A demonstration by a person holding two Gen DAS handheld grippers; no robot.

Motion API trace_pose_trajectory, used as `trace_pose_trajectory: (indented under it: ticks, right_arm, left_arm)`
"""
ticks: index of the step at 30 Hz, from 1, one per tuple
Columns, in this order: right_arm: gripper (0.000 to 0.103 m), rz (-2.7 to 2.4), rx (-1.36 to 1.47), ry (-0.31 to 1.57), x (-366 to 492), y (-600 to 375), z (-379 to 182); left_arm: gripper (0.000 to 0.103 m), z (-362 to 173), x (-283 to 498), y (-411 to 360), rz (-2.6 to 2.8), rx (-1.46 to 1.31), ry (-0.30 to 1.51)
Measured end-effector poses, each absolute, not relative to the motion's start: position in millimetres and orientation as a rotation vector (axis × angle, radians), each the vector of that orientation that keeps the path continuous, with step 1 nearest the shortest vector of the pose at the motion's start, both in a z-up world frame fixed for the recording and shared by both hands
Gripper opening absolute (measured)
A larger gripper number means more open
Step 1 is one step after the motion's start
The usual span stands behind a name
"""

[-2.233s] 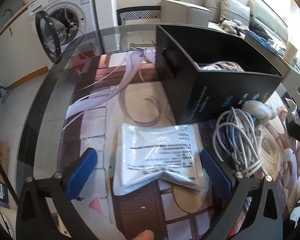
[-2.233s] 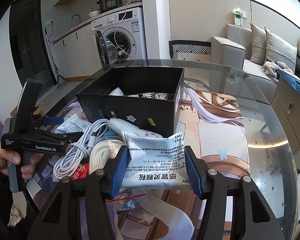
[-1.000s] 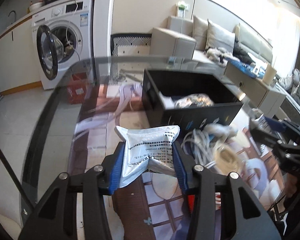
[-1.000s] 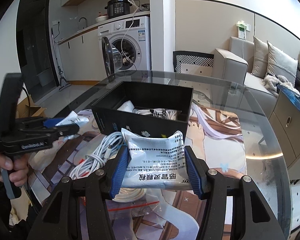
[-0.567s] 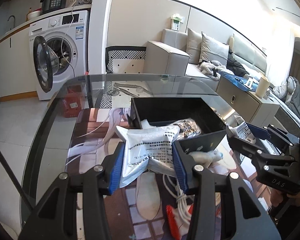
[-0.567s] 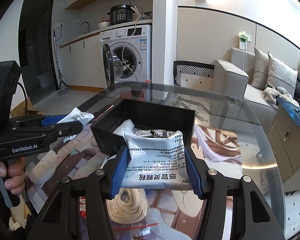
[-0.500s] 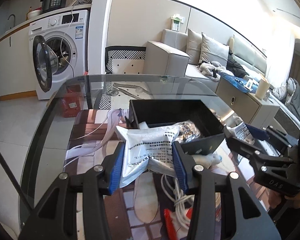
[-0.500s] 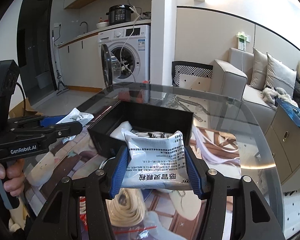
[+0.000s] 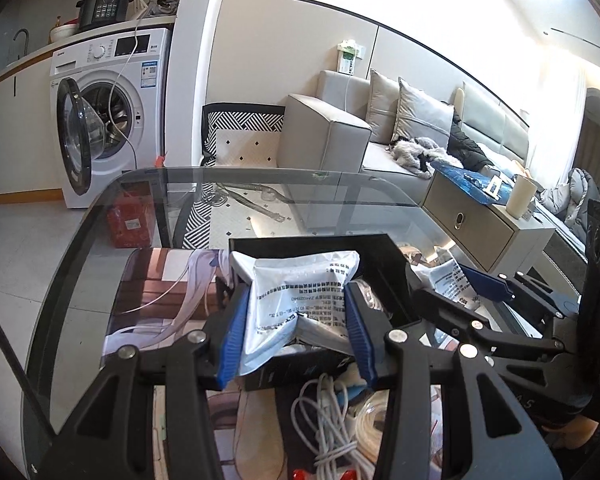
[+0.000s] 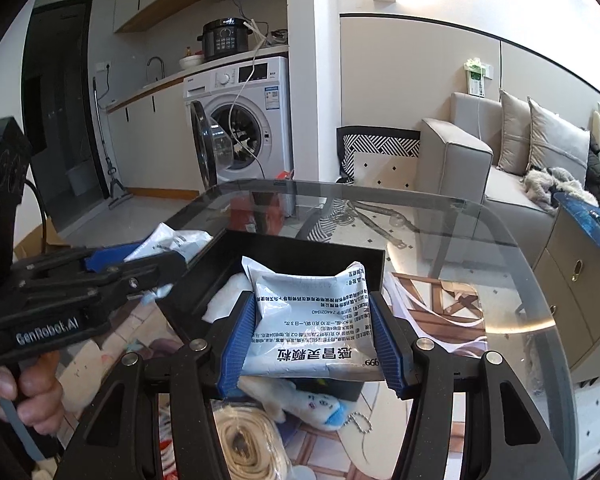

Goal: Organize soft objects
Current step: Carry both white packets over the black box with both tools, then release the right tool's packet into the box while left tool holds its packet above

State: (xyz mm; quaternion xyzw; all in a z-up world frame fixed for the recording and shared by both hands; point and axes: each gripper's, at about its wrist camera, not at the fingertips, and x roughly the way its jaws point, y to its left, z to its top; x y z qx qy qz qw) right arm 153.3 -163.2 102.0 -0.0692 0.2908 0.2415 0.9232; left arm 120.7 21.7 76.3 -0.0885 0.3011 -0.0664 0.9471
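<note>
Packet one (image 9: 300, 300) sits clamped between your left gripper (image 9: 298, 332) pads; packet two (image 10: 312, 320) is likewise pinched in your right gripper (image 10: 312, 344). Both appear to hang over the black box (image 10: 300, 250), though depth is uncertain.

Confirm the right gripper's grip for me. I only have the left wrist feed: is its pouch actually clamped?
Observer: Yes. In the right wrist view, the right gripper has both blue pads pressed on the side edges of its white pouch.
Operator: Where is it relative to the box?
Observer: In that view the pouch overlaps the open top of the black box, near its front wall. It has not been released.
Operator: Anything inside the box?
Observer: A white soft item lies in the box's left side.
</note>
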Motion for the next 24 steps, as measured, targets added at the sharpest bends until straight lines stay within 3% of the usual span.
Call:
trace_pose_trajectory:
  ticks: [24]
  right_arm:
    - [0.056,0.521,-0.141,0.637,191,-157,90]
  left_arm:
    - [0.045,59,164,15,-0.134,-0.200,0.674]
